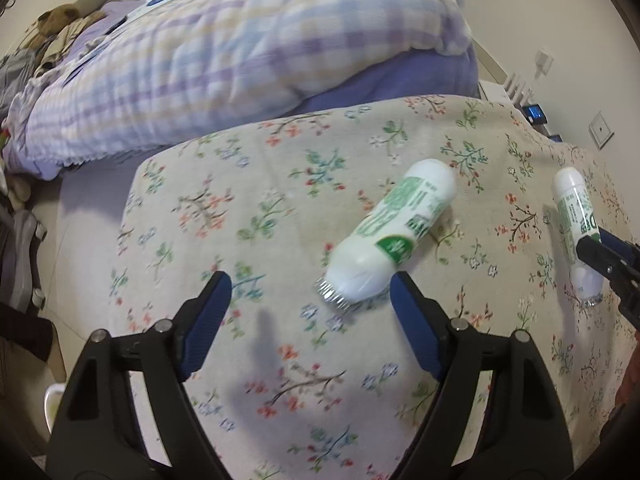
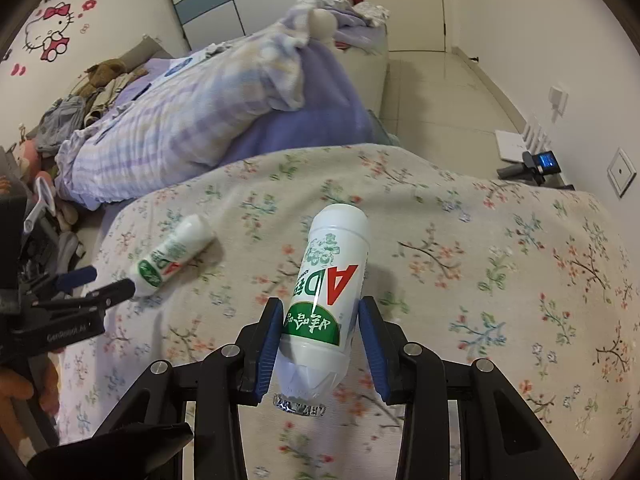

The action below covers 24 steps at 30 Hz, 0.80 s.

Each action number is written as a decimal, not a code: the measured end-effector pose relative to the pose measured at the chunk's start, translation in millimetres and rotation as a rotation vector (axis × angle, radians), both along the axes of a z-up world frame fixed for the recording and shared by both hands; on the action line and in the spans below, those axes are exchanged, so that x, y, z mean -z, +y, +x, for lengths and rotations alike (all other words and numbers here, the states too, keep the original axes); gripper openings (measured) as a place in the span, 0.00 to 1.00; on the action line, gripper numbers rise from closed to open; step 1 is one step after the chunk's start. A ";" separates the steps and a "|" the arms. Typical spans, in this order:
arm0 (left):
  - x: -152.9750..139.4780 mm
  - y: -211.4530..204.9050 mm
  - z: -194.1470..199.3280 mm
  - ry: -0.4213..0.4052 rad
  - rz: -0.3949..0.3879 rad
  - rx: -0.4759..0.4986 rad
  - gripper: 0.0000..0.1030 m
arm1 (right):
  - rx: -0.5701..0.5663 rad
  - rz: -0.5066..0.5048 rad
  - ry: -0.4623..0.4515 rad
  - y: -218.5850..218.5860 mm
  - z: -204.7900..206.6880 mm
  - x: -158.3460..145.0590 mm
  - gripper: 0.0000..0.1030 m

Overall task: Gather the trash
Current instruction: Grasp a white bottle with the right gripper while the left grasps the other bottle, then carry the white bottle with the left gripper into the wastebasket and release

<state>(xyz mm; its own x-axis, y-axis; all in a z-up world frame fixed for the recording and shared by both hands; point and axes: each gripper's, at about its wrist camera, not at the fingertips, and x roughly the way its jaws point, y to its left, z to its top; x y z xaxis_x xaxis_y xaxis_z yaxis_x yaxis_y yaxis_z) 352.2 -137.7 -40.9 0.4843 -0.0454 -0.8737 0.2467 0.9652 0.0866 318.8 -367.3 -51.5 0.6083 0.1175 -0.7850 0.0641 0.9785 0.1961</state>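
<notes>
right gripper fingers clamp "ad" bottle; left gripper fingers spread.

Two bottles on floral cloth

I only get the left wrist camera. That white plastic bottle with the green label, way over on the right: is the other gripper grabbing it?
Observer: The right gripper has a blue pad on each side of the white plastic bottle with the green label. I can't tell if it is squeezing the bottle.
Operator: Is there anything red on it?
Observer: Yes, a big red letter A is printed on the label.
Operator: What's on the wall past the bed?
Observer: A pink Hello Kitty sticker.
</notes>
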 end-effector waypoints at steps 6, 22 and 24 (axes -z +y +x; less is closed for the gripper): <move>4.3 -25.4 13.6 0.010 -0.009 0.051 0.77 | 0.039 0.014 0.029 -26.2 -3.0 11.3 0.39; -1.6 -5.8 -33.8 0.022 -0.007 0.010 0.42 | 0.091 0.031 0.095 -37.1 -32.5 0.4 0.39; -7.6 1.9 -44.8 0.012 -0.015 0.002 0.42 | 0.092 0.018 0.099 -32.7 -41.2 -5.6 0.39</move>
<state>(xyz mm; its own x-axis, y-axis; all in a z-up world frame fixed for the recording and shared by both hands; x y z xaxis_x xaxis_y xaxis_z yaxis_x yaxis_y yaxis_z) 307.4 -135.7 -33.3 0.4735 -0.0598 -0.8787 0.2499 0.9658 0.0689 277.6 -400.0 -45.9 0.5368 0.0790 -0.8400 0.1734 0.9640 0.2015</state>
